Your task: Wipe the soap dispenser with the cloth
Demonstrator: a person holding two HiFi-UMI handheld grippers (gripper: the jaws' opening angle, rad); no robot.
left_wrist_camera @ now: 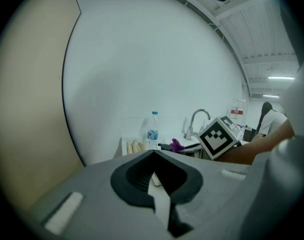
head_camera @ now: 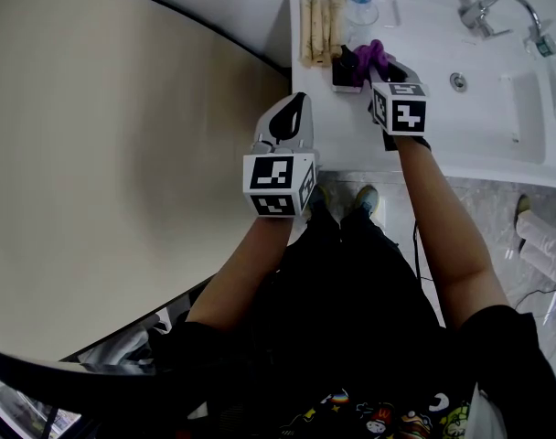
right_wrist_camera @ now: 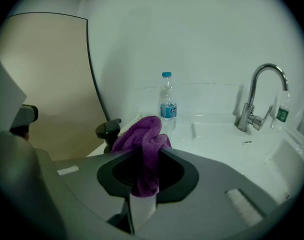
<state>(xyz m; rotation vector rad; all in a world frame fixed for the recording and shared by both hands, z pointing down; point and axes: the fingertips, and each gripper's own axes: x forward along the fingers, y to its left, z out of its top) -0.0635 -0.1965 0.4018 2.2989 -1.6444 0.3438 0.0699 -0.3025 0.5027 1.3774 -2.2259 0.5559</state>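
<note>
A white counter [head_camera: 351, 126] is running along a white wall [left_wrist_camera: 152, 69], with a basin [head_camera: 507, 108] sitting in its right part. A chrome tap [head_camera: 493, 7] is arching over the basin. A beige panel [head_camera: 104, 154] is adjoining the wall on the left, a dark edge dividing them. Grey marbled floor [head_camera: 484, 213] is showing below the counter's front. Strip lights [left_wrist_camera: 282, 77] are glowing on a ribbed ceiling [left_wrist_camera: 262, 39] at right.

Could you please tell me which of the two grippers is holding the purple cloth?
The right gripper: its jaws are shut on the purple cloth, right beside the black soap dispenser. The left gripper is shut with nothing between its jaws.
</note>
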